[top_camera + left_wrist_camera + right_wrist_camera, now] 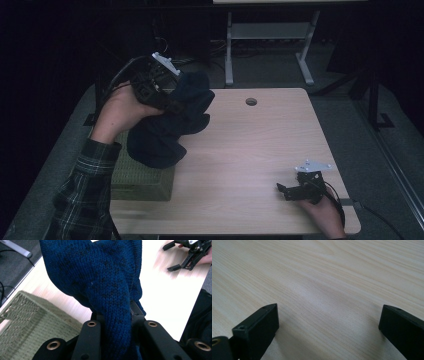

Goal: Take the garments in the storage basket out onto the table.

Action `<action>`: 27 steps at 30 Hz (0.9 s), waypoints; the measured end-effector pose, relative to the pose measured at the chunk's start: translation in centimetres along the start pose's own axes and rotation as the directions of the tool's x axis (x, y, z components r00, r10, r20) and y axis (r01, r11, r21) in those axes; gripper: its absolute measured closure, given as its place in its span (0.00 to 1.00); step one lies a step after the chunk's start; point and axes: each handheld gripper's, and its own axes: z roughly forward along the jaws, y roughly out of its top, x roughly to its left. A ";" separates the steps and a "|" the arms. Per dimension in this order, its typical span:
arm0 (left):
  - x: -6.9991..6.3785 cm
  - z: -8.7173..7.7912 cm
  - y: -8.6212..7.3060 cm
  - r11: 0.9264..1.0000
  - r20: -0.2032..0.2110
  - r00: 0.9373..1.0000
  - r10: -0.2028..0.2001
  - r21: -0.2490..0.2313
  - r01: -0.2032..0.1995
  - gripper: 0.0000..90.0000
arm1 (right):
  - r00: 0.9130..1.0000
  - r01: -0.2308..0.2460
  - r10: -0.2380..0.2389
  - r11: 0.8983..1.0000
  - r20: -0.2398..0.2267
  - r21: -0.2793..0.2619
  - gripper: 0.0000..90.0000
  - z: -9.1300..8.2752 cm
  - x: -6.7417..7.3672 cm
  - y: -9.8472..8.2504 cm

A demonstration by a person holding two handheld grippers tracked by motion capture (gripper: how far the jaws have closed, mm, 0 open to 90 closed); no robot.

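1. The left gripper [172, 102], a black two-jaw claw with a grey three-cornered plate on top, is clamped on a fold of the dark blue knitted garment [165, 125]; in the left gripper view the knit [105, 290] is pinched between the two black jaws.
2. The garment hangs from that grip above the table's left edge, raised off the wood, its lower bulk drooping over the olive-green woven basket [142, 180].
3. The basket stands at the table's near-left corner, and its woven wall [30, 320] lies just below the hanging knit.
4. The person's left hand [120, 112] grasps the gripper body, and a dark plaid sleeve [85, 195] comes in from the bottom edge.
5. The right gripper [286, 189], also black with a grey plate, rests low near the table's near-right corner, well apart from the garment.
6. Its jaws stand wide apart with bare wood between them, holding nothing.
7. The light wooden table [260, 145] has a round cable hole [251, 101] near its far edge.
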 end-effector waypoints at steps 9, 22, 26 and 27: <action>-1.0 1.4 1.9 1.000 0.020 0.999 0.026 -0.014 -0.026 0.85 | 1.000 -0.004 0.004 1.000 -0.001 0.001 0.03 0.0 0.0 0.0; -2.9 4.1 4.7 0.998 0.060 0.996 0.066 -0.010 -0.066 0.85 | 1.000 -0.003 0.003 1.000 0.000 0.001 0.03 0.0 0.0 0.0; -3.6 5.2 5.4 0.996 0.078 0.993 0.085 -0.011 -0.084 0.85 | 1.000 -0.001 0.001 1.000 0.000 0.000 0.03 0.0 0.0 0.0; -3.8 5.5 5.6 0.996 0.082 0.993 0.087 -0.013 -0.087 0.85 | 1.000 -0.001 0.001 1.000 0.000 0.000 0.03 0.0 0.0 0.0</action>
